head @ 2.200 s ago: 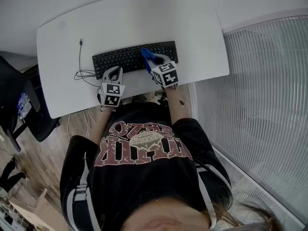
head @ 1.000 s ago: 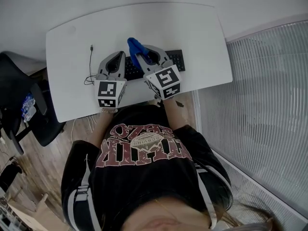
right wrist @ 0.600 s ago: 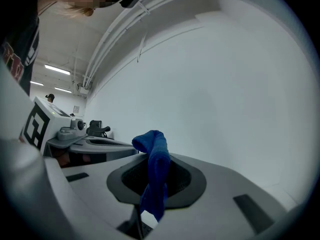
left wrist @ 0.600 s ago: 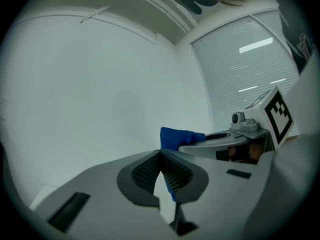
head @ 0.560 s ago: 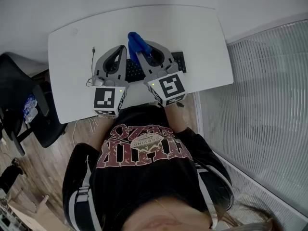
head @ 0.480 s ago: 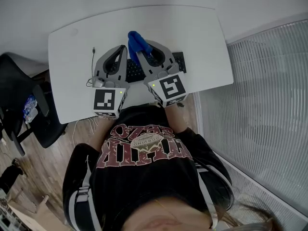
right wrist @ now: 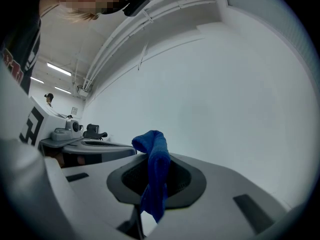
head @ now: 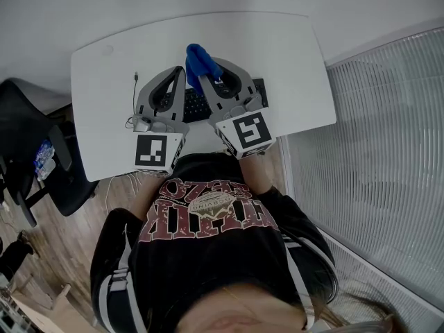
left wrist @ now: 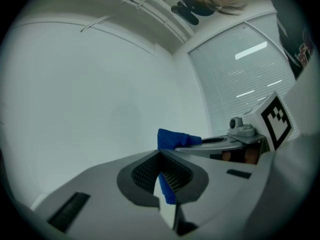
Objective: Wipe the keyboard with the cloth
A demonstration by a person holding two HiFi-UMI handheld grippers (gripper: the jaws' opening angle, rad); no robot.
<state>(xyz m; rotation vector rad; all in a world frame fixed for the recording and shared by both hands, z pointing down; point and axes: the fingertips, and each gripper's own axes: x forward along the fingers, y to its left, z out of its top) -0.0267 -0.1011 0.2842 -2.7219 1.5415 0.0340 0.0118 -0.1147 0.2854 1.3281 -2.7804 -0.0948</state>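
Since both grippers look lifted off the desk (head: 277, 54), the cloth (right wrist: 154, 156), clamped in the right gripper (head: 199, 77), hangs clear of the keyboard (head: 196, 107) beneath; the left gripper (head: 177, 78) is pressed together, empty, probably idle

You're working in an office. You're at a white desk (head: 291, 61) with a black keyboard (head: 196, 107) and a thin cable (head: 136, 90) on it. A black office chair (head: 28, 141) sits to its left on the wooden floor (head: 55, 245). Slatted window blinds (head: 374, 151) run along the right, a plain white wall (right wrist: 240, 84) rises beyond the far edge, and strip lights (right wrist: 59, 69) line the ceiling.
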